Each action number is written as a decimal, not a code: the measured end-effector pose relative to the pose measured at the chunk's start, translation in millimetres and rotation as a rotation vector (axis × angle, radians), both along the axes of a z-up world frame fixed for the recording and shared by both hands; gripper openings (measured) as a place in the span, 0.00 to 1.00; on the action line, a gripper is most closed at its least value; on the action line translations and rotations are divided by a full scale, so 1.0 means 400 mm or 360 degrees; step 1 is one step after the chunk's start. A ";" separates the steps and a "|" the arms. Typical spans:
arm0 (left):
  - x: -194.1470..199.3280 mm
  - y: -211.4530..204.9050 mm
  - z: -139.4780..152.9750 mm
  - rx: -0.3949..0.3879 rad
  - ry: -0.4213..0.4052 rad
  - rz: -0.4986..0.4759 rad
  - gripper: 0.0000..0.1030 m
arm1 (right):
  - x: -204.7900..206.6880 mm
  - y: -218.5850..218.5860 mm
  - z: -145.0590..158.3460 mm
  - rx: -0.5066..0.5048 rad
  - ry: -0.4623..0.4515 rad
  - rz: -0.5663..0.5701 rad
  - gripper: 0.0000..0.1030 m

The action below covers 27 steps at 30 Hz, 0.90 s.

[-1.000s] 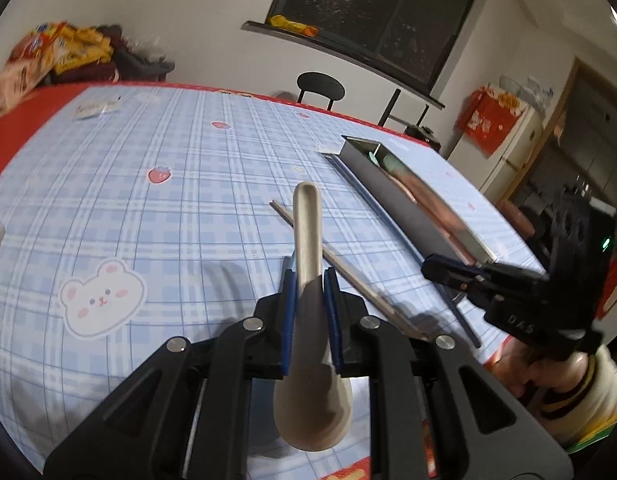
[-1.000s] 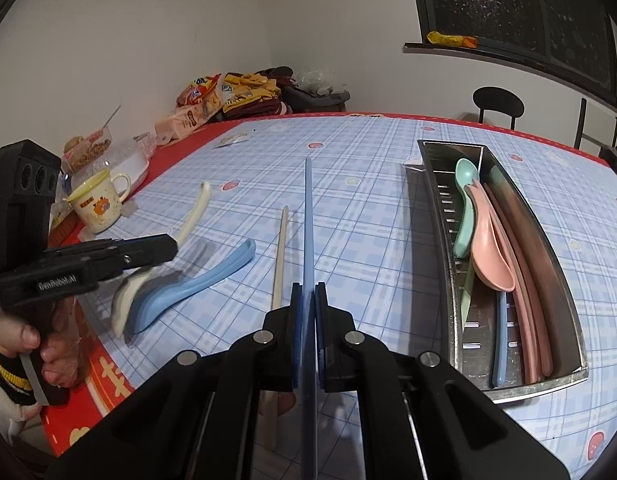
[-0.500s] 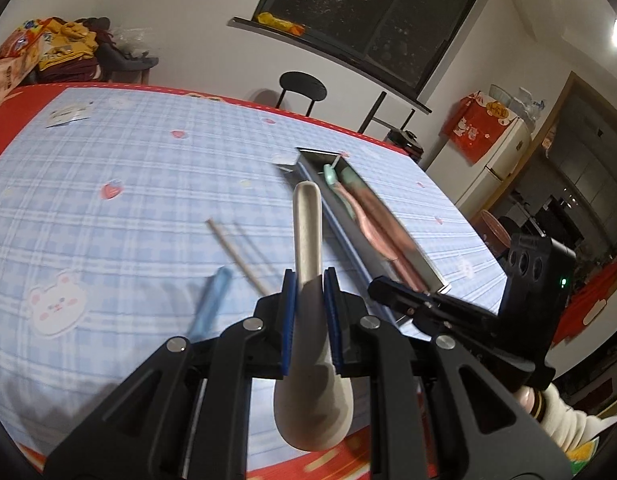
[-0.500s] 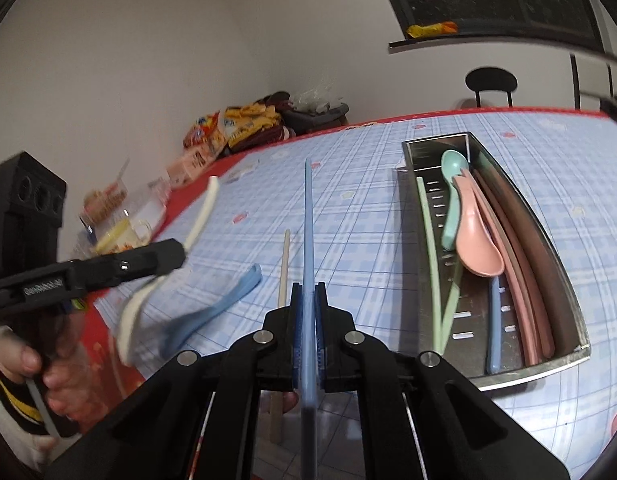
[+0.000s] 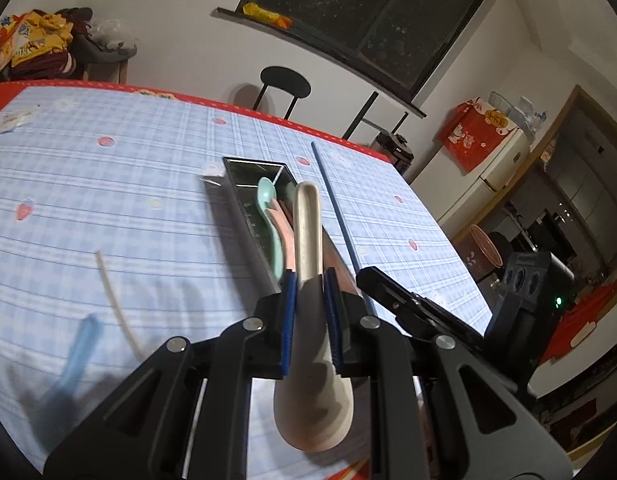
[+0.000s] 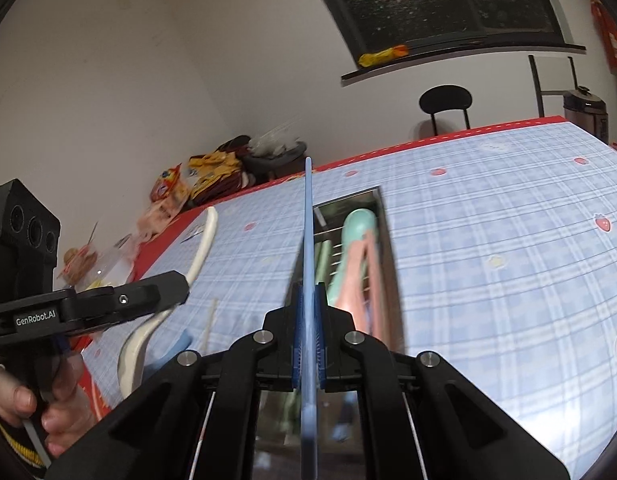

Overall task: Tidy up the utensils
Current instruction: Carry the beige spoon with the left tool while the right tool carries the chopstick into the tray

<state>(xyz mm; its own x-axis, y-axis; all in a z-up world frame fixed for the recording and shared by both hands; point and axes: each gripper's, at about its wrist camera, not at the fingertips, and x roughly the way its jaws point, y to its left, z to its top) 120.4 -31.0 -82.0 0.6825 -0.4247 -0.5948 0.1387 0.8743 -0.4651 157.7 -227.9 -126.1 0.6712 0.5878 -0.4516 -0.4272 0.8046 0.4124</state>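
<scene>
Here the left tongs (image 5: 310, 312) clamp a cream ceramic soup spoon (image 5: 308, 320) (bowl nearest the camera). The right tongs (image 6: 307, 332) pinch a thin blue chopstick (image 6: 308, 264) above the long steel tray (image 6: 382, 240).

Indoor night scene under artificial light, with strong fisheye bending and patches of motion blur.

We see a dark window (image 5: 372, 12) giving no daylight; a bright lamp glares at the far right edge of the left wrist view. Soft shadows fall on the tablecloth (image 5: 108, 200) in the lower left. The blue spoon (image 5: 78, 344) there is smeared, and the tray (image 6: 348, 264) streaks in the right wrist view. Black vignette rings every corner, and straight edges bow outward.
</scene>
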 end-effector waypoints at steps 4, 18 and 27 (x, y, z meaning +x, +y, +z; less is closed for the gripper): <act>0.054 -0.040 -0.019 -0.0021 0.0040 0.0022 0.17 | 0.031 -0.033 -0.033 0.0045 0.0068 -0.0007 0.06; 0.187 -0.086 -0.096 -0.0056 0.0121 0.0166 0.17 | 0.080 -0.046 -0.065 0.0095 0.0181 -0.0006 0.06; 0.212 -0.099 -0.121 -0.0006 0.0141 0.0176 0.17 | 0.126 -0.061 -0.091 0.0163 0.0284 -0.0019 0.06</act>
<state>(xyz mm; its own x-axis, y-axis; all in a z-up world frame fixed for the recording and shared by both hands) 205.3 -70.5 -130.3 0.6704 -0.3521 -0.6531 -0.0003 0.8801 -0.4748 208.2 -252.5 -162.5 0.5932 0.6290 -0.5025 -0.3304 0.7594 0.5605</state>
